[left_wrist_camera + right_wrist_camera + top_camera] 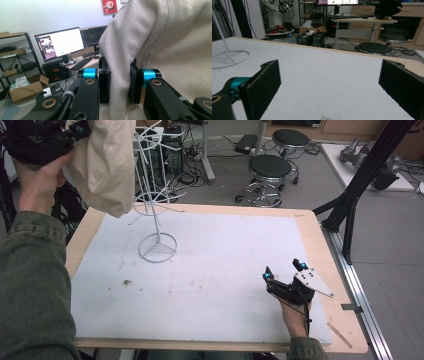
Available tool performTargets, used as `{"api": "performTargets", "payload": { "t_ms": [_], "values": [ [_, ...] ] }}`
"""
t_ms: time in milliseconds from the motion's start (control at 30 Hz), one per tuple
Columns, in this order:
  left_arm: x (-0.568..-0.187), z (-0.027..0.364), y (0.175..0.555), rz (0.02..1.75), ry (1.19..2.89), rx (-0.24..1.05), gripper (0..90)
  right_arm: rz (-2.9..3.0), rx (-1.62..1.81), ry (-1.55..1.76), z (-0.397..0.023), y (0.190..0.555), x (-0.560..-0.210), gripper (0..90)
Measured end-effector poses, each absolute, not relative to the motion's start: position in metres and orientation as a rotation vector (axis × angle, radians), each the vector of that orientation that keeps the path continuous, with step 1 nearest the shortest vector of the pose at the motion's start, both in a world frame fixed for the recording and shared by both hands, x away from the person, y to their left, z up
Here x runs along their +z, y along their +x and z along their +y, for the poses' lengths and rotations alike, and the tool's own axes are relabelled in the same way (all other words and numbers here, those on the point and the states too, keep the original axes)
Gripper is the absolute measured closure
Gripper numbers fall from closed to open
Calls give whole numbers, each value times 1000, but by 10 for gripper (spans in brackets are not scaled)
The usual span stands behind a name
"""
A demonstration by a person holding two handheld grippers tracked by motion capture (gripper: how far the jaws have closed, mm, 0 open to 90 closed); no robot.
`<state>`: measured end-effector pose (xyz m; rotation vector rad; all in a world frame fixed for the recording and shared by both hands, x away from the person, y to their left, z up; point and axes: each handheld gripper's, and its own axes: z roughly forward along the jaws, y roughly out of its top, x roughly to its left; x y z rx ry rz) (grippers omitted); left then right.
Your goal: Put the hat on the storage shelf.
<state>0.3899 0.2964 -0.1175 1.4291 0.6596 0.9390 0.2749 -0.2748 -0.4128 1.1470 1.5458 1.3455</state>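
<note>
A beige cloth (pixel 107 165) hangs high over the table's far left corner, right beside the top of a white wire stand (pixel 156 227). My left gripper (pixel 80 129) is raised there and shut on a fold of the cloth (pixel 175 45). In the left gripper view its pads (pixel 104 85) press the fabric from both sides, at the left gripper (pixel 120 82). My right gripper (pixel 283 270) rests low near the table's front right, open, with nothing between its jaws. In the right gripper view, the right gripper (pixel 329 77) faces bare white tabletop, with the stand's ring base (pixel 229 58) at far left.
The white mat (pixel 210 270) covers a wooden table (pixel 320 245). Two black stools (pixel 270 170) stand on the floor beyond the far edge. A black frame leg (pixel 360 185) rises at the right. Monitors (pixel 61 42) and a cardboard box (pixel 27 88) lie beyond the left gripper.
</note>
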Motion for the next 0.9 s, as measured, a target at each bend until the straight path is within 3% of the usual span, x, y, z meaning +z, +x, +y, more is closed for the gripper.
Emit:
{"api": "performTargets", "payload": {
  "t_ms": [333,767,900],
  "values": [
    [-116,282,392,648,1487,933,690,1556,1342,1143,-274,275,-413,32],
    [-115,289,391,717,1492,838,349,1559,1344,1139,-272,274,-413,32],
    [-117,289,389,716,1525,833,280,1553,1345,1135,-273,274,-412,32]
  ]
}}
